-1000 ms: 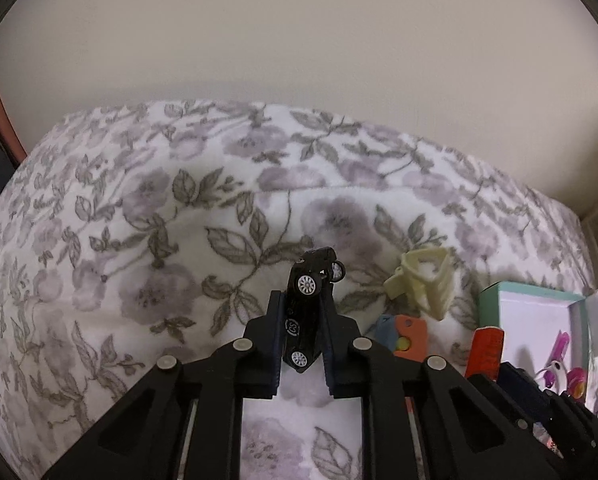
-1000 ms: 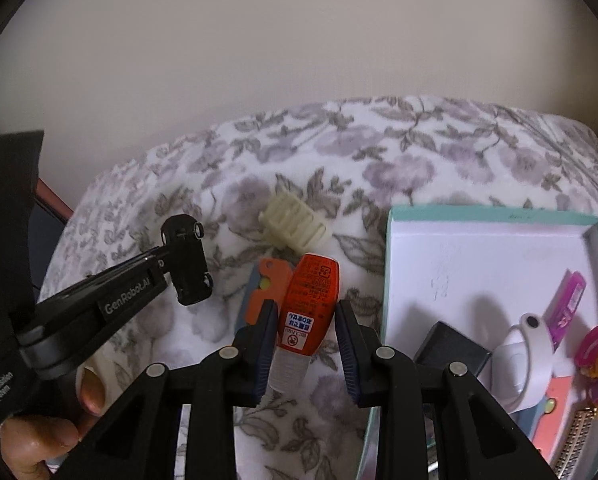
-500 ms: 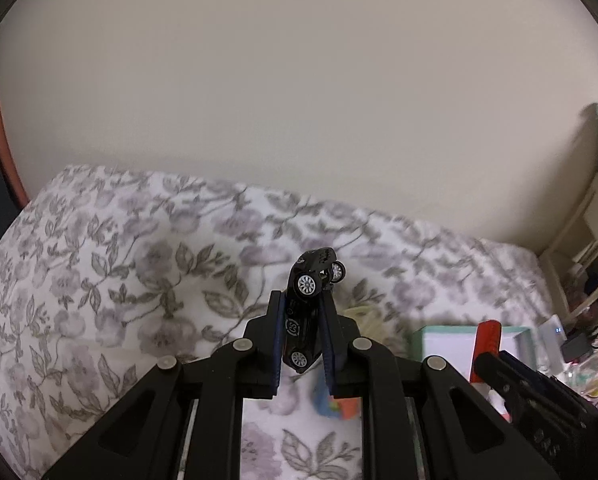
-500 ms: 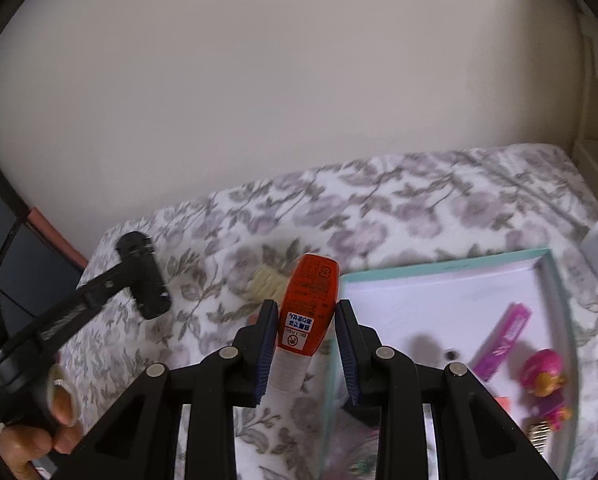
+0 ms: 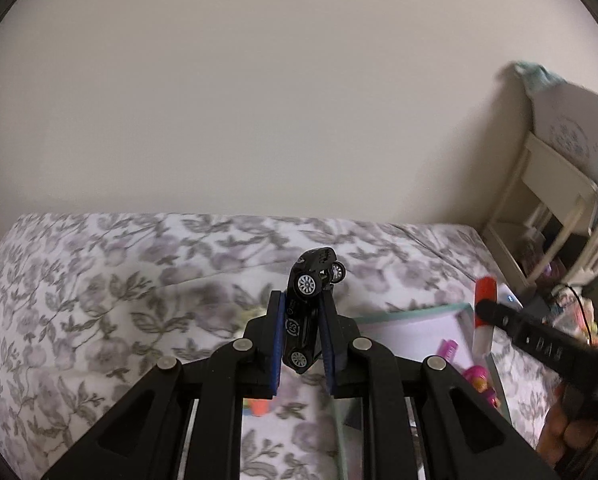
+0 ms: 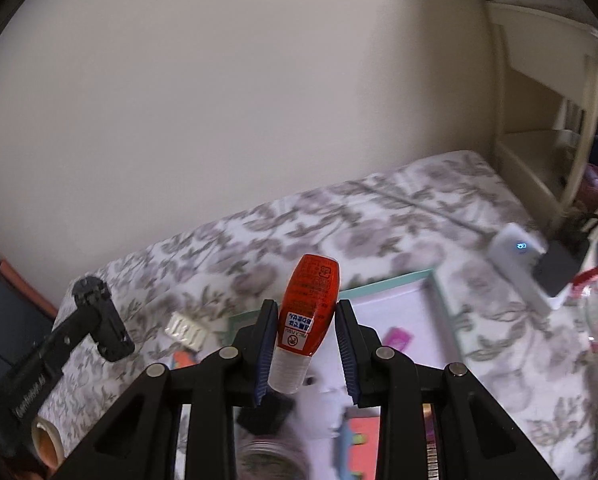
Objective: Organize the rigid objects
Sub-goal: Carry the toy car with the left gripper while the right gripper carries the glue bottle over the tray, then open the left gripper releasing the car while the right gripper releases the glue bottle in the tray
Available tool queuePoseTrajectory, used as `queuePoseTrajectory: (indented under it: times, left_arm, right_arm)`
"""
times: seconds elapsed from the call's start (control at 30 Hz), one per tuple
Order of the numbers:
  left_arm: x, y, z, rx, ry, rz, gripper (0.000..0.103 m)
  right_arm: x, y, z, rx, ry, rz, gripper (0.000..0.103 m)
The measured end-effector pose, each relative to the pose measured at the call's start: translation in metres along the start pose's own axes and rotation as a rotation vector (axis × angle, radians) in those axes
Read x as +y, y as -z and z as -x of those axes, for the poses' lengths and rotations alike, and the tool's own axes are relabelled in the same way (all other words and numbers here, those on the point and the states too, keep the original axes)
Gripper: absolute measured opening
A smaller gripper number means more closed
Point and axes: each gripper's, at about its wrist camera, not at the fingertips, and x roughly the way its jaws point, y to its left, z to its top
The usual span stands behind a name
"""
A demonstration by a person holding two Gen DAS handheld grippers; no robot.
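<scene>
My left gripper (image 5: pixel 302 336) is shut on a black toy car (image 5: pixel 309 304), held nose-up above the floral bedspread (image 5: pixel 99 300). My right gripper (image 6: pixel 305 344) is shut on an orange glue bottle (image 6: pixel 309 312) with a clear cap, held above the teal-rimmed white box (image 6: pixel 435 280). The box also shows in the left wrist view (image 5: pixel 415 312), with the right gripper and glue bottle (image 5: pixel 483 312) above it. The left gripper with the car shows in the right wrist view (image 6: pixel 99 320) at the left.
The box holds pink toys (image 5: pixel 479 376), a pink clip (image 6: pixel 399 338) and a black block (image 6: pixel 265 412). A cream comb-like piece (image 6: pixel 187 330) and an orange item (image 5: pixel 257 406) lie on the bedspread. A cream shelf (image 6: pixel 547 120) and a white charger (image 6: pixel 519 256) stand at the right.
Both grippers have risen and tilted up, so more wall shows and the bed looks lower. The right gripper with the bottle now hangs over the box. Both grips are unchanged.
</scene>
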Motion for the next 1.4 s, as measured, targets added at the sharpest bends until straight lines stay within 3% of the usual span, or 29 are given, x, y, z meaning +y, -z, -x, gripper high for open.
queuePoseTrajectory:
  times: [0.33,0.53,0.8,1.17,1.4]
  left_arm:
    - [-0.060,0.021,-0.031,0.071,0.037,-0.103,0.017]
    - [-0.075,0.037,-0.063,0.162,0.016,-0.105,0.017]
    - [-0.077,0.050,-0.103,0.280,0.010,-0.029,0.012]
    - [-0.069,0.048,-0.110,0.326,-0.068,0.073,0.012]
    - [-0.067,0.056,-0.108,0.329,-0.101,0.062,0.012]
  right_arm:
    - [-0.040,-0.006,0.007,-0.003,0.070,-0.036,0.031]
    - [-0.047,0.006,-0.027,0.096,0.085,-0.023,0.031]
    - [-0.050,0.025,-0.070,0.203,0.093,-0.002,0.032]
    - [-0.047,0.033,-0.084,0.250,0.100,0.010,0.032]
    - [-0.047,0.031,-0.081,0.249,0.117,0.014,0.033]
